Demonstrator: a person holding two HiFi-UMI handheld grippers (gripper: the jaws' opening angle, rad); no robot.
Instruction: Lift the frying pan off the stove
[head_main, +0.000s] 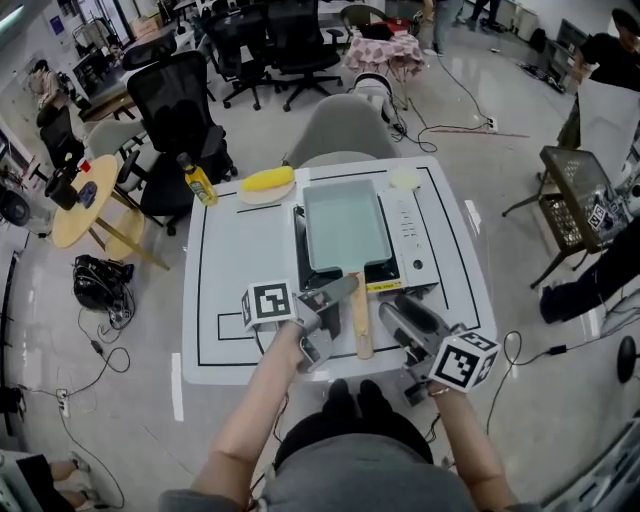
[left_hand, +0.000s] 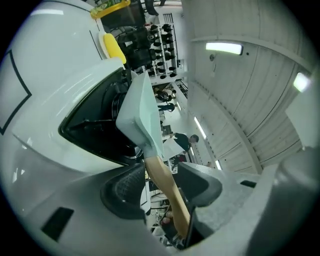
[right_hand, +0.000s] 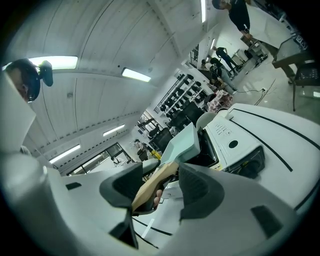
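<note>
Closest to me, at the near edge of the white table (head_main: 230, 300), I hold both grippers, and the wooden handle (head_main: 361, 320) of the frying pan (head_main: 345, 225) points toward me between them. My left gripper (head_main: 342, 318) comes at the handle from the left side. In the left gripper view its jaws stand wide apart, one on each side of the handle (left_hand: 165, 180). The handle runs through the gap, but the pads do not press on it, so this gripper (left_hand: 160, 182) is released. My right gripper (head_main: 395, 308) is just beside the handle on its right side. In the right gripper view its jaws (right_hand: 157, 187) are also apart and hold nothing; the handle shows in the gap, beyond the pads.

Further from me, the frying pan, pale green and rectangular, sits on the stove (head_main: 410, 235) in the middle of the table. The left gripper view shows the pan (left_hand: 142, 115) over the black top of the stove (left_hand: 95, 130).

Behind the stove, at the far edge of the table, lie a yellow object (head_main: 268, 182) and a bottle (head_main: 198, 182) with yellow content. Beyond the table stand a grey chair (head_main: 345, 125) and, to the left, a black office chair (head_main: 175, 105).
</note>
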